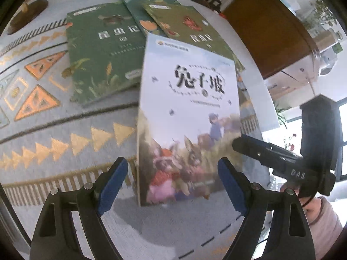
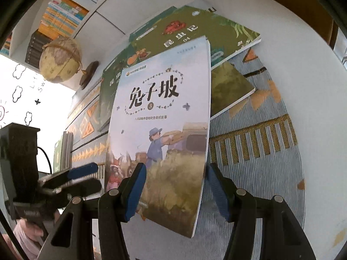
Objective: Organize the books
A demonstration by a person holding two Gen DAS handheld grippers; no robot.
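Between our two grippers, above the patterned mat, a pale-blue paperback picture book with black Chinese title lettering and a painted field scene (image 2: 160,117) stands raised off the desk, its cover facing us. Our right gripper (image 2: 175,192) has its blue-padded black fingers on either side of the book's lower part, and the book sits upright in them, so we read this as a clamp on the book, though the far pad's contact is partly hidden. Our left gripper (image 1: 172,186) has its blue pads well apart, with the book's bottom edge (image 1: 186,112) between them in the left wrist view; we cannot tell whether either pad touches it. Behind the raised book, toward the far edge of the desk, three green-covered paperback books with insect pictures (image 1: 102,52) lie flat and overlapping, fanned across one another. They rest partly on a grey-blue woven mat with orange triangles and a fringe-like border (image 1: 65,138), which covers the round white desk (image 2: 314,130). Near the far left edge stands a small beige globe on a dark wooden base (image 2: 60,60), and beyond it a white shelf of upright books (image 2: 63,15).
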